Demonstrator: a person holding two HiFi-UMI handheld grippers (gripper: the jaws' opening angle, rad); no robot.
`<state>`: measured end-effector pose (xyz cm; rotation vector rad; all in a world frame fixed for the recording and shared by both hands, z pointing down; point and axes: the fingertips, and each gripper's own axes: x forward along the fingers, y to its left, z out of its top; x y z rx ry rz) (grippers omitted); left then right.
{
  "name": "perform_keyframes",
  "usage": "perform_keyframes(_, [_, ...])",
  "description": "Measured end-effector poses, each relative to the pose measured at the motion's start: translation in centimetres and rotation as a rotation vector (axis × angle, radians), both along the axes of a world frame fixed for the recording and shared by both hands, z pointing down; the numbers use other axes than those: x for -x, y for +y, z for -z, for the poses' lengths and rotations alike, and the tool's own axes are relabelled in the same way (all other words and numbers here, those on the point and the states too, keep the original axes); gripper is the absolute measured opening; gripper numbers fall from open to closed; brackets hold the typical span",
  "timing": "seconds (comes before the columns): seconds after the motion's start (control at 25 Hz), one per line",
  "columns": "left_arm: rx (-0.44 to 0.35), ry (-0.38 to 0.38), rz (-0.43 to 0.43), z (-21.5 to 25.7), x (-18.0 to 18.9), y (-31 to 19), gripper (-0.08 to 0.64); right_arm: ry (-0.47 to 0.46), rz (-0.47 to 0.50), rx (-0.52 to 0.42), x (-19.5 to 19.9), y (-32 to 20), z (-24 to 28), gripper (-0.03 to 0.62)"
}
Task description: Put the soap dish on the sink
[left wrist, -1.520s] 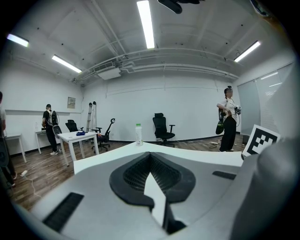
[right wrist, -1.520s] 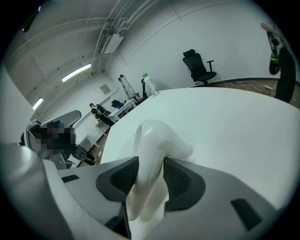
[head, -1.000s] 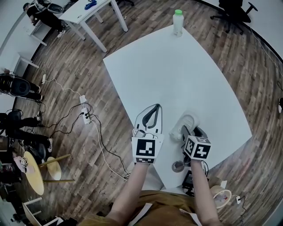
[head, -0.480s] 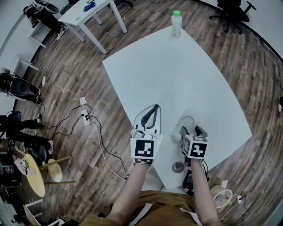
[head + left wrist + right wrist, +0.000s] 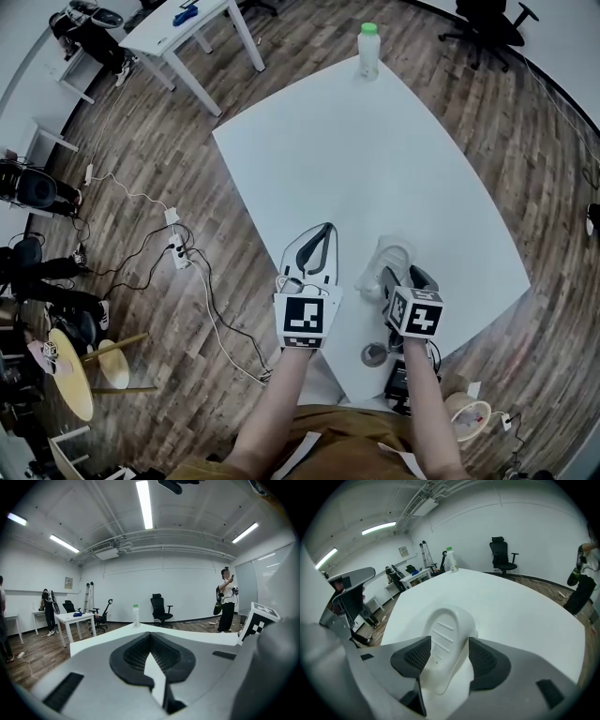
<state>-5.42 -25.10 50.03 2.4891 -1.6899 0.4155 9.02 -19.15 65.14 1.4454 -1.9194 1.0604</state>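
The soap dish point(image 5: 446, 630) lies on the white counter point(image 5: 375, 159), near the edge closest to the person, its ribbed hollow facing up. The right gripper point(image 5: 449, 645) points steeply down over it with a finger on either side. Those fingers are spreading apart: the dish sits between them, but the black pads point(image 5: 487, 660) do not press on it, and on one side a strip of counter shows between pad and dish.

The left gripper point(image 5: 327, 228) hovers just beside the right one, held nearly level over the same near part of the counter. Its fingers are closed tip to tip, and nothing is caught in them. Only bare counter shows through the loop they form.

At the far corner of the counter stands a white bottle point(image 5: 368, 49) with a green cap, upright and well apart from both grippers. A small round metal piece point(image 5: 377, 354) rests near the person's edge, just behind the right gripper — I cannot tell what it is. Cables and a power strip point(image 5: 178, 246) trail over the wooden floor point(image 5: 187, 150) beside the counter.
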Motion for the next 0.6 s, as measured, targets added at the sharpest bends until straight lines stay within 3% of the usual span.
perform_keyframes(0.48, [0.001, 0.013, -0.015, 0.1, -0.2, 1.0, 0.006, -0.001, -0.023, -0.037, -0.3, 0.9, 1.1, 0.255])
perform_keyframes(0.52, [0.002, 0.013, -0.017, 0.1, -0.3, 1.1, 0.006, 0.004, -0.027, -0.046, -0.4, 0.9, 1.3, 0.245])
perform_keyframes(0.6, [0.005, 0.012, -0.019, 0.1, -0.5, 1.4, 0.006, 0.022, -0.044, -0.079, -0.9, 0.8, 2.0, 0.159])
